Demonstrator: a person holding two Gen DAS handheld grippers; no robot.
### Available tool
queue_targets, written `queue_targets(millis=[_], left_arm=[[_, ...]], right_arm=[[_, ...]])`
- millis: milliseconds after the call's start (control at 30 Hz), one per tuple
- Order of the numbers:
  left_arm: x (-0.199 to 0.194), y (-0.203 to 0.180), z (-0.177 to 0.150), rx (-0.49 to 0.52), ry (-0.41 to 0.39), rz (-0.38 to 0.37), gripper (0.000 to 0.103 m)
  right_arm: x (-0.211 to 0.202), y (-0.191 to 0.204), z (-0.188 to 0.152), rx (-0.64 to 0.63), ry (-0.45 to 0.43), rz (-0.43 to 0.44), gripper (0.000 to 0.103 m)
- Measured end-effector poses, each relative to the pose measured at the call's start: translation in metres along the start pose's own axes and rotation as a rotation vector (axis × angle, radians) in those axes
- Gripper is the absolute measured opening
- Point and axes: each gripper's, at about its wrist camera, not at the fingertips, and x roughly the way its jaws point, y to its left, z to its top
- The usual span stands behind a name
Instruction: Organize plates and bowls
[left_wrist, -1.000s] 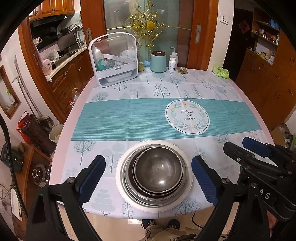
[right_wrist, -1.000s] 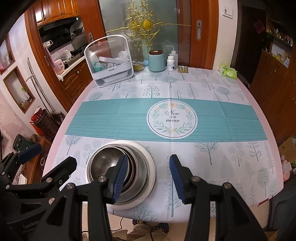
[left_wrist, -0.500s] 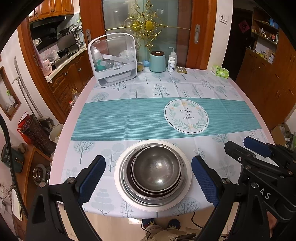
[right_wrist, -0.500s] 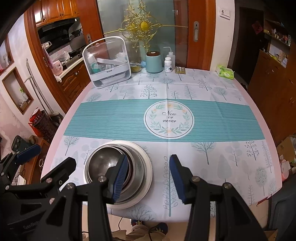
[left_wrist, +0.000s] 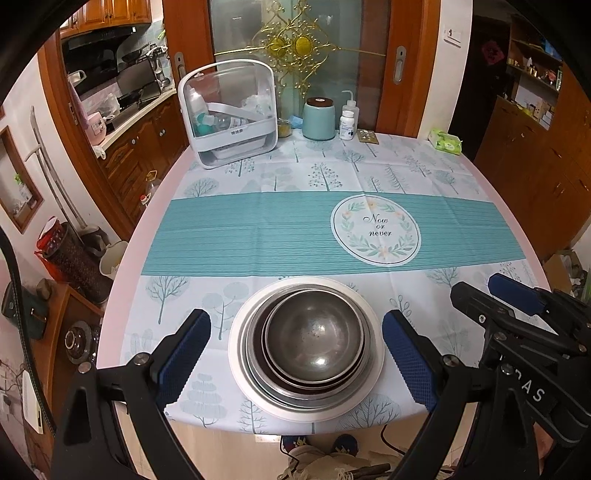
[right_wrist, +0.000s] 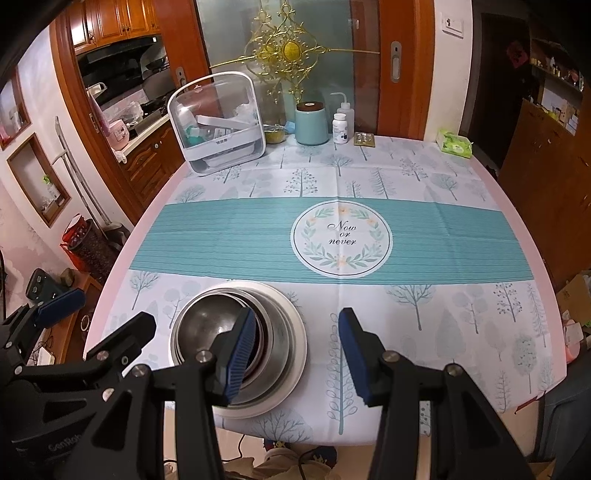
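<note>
A stack of steel bowls nests inside a white plate near the table's front edge. The stack also shows in the right wrist view, with the plate rim around it. My left gripper is open, its blue pads wide on either side of the stack and above it. My right gripper is open and empty, just right of the stack; its left finger hides part of the bowls.
A white dish rack with a clear cover stands at the back left. A teal canister, bottles and a wipes pack line the far edge. The tablecloth has a teal band.
Both grippers have drawn back and up slightly from the stack. The bowls and plate have not moved.
</note>
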Motion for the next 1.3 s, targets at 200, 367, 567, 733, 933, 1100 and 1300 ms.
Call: queue_targets(millis=[200,367,567,733,933,1100,1300], left_arm=[[0.0015,0.0017,0.0014,-0.002,0.004,0.003,0.093],[0.0018,0.0022,0.0019,-0.001,0.004,0.001,0.093],[0.0019,0.0025,0.0024,-0.002,0.006,0.000,0.093],[0.0019,0.0025,0.0028,-0.001,0.006,0.000,0.093],[0.0018,0.0029,0.0025,-0.002,0.008,-0.001,0.093],[0.0018,0.0028,0.0031,-0.002,0.009,0.000,0.093],[0.0015,0.0023,0.0000,-0.002,0.012,-0.001,0.093]], right_arm=[[0.0010,0.0013,-0.0001,0.001,0.003,0.004,0.048],[0.0021,0.0014,0.0017,0.001,0.003,0.004,0.048],[0.0029,0.0020,0.0017,0.003,0.006,0.005,0.048],[0.0031,0.0013,0.0023,0.003,0.005,0.006,0.048],[0.0029,0.0007,0.0024,0.002,0.005,0.005,0.048],[0.0028,0.0005,0.0024,0.003,0.006,0.006,0.048],[0.0026,0.0002,0.0025,0.003,0.006,0.005,0.048]])
